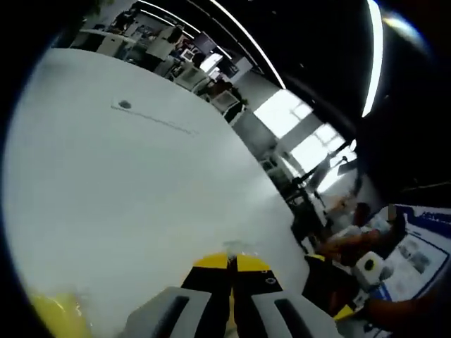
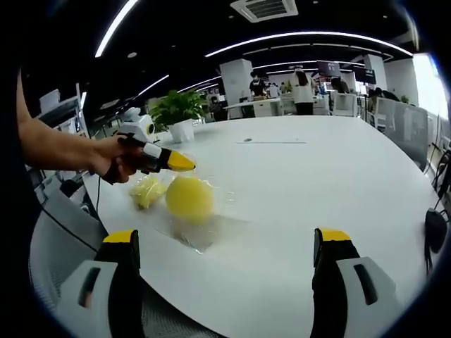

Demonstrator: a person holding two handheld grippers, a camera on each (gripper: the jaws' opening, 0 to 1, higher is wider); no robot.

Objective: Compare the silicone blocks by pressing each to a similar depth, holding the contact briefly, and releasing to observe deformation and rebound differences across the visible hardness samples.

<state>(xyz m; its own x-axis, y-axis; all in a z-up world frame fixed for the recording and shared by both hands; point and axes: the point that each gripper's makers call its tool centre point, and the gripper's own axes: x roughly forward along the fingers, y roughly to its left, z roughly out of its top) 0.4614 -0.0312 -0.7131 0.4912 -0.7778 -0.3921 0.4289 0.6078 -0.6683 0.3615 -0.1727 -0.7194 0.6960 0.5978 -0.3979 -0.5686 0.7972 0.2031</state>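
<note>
Two yellow silicone pieces on white table [image 2: 296,190]: larger round ball-like block [image 2: 189,198] on clear plastic sheet [image 2: 204,229], smaller pale lumpy block [image 2: 148,190] just beside it, blurred.

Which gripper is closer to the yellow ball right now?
Left. The left gripper, jaws together, has its yellow tips just above the yellow ball, almost touching. The right gripper is open and held back from it, with bare table between.
</note>
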